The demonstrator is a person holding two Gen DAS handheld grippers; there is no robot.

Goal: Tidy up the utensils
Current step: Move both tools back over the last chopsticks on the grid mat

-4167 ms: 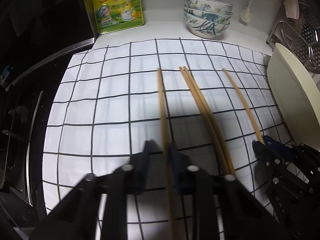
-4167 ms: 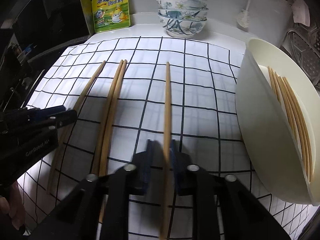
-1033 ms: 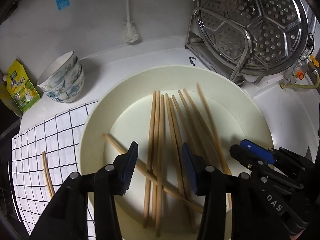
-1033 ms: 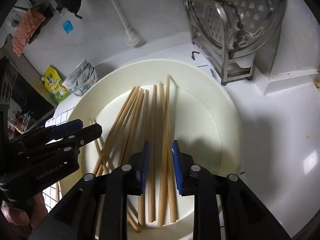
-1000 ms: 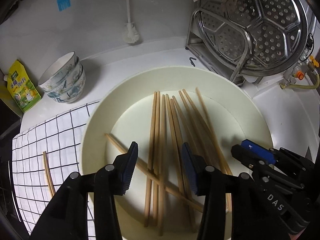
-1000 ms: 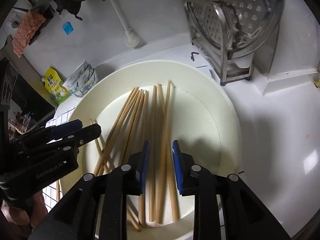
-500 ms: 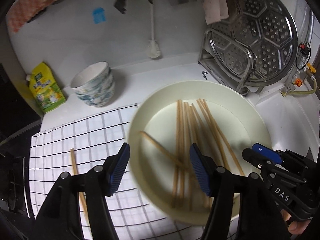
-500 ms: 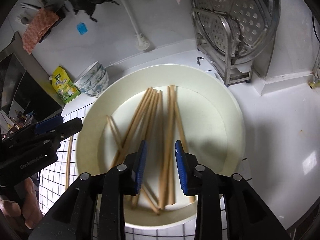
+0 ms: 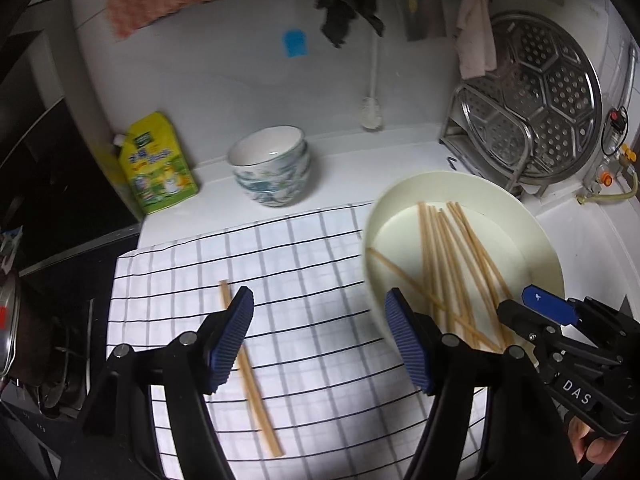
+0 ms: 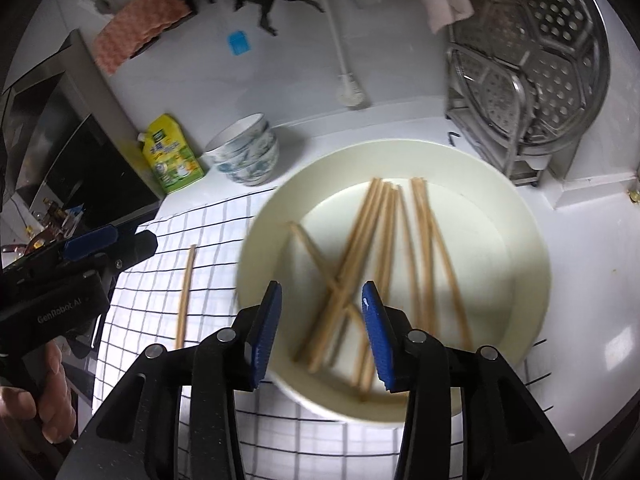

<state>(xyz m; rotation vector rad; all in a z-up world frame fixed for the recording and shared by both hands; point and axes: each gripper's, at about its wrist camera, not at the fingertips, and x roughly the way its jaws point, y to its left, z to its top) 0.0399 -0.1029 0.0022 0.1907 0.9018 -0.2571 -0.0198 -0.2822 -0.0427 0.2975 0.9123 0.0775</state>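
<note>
A cream bowl [image 9: 532,232] [image 10: 516,216] holds several wooden chopsticks [image 9: 452,256] [image 10: 380,240]. One chopstick [image 9: 250,376] [image 10: 185,292] lies alone on the checked cloth [image 9: 320,256] [image 10: 200,240] left of the bowl. My left gripper [image 9: 320,340] is open and empty, high above the cloth, between the lone chopstick and the bowl's left rim. My right gripper [image 10: 320,332] is open and empty, raised above the bowl's near left part. Each gripper shows in the other's view, the right [image 9: 560,328] and the left [image 10: 88,252].
Stacked patterned bowls [image 9: 272,172] [image 10: 244,156] and a yellow-green pouch [image 9: 156,164] [image 10: 172,156] stand at the back of the counter. A steel rack with a perforated steamer tray [image 9: 540,100] [image 10: 528,60] stands back right. A dark stove [image 9: 60,240] borders the cloth on the left.
Both grippers have let go of chopsticks into the bowl, opened wider and pulled up and back. The left one has swung left over the cloth.
</note>
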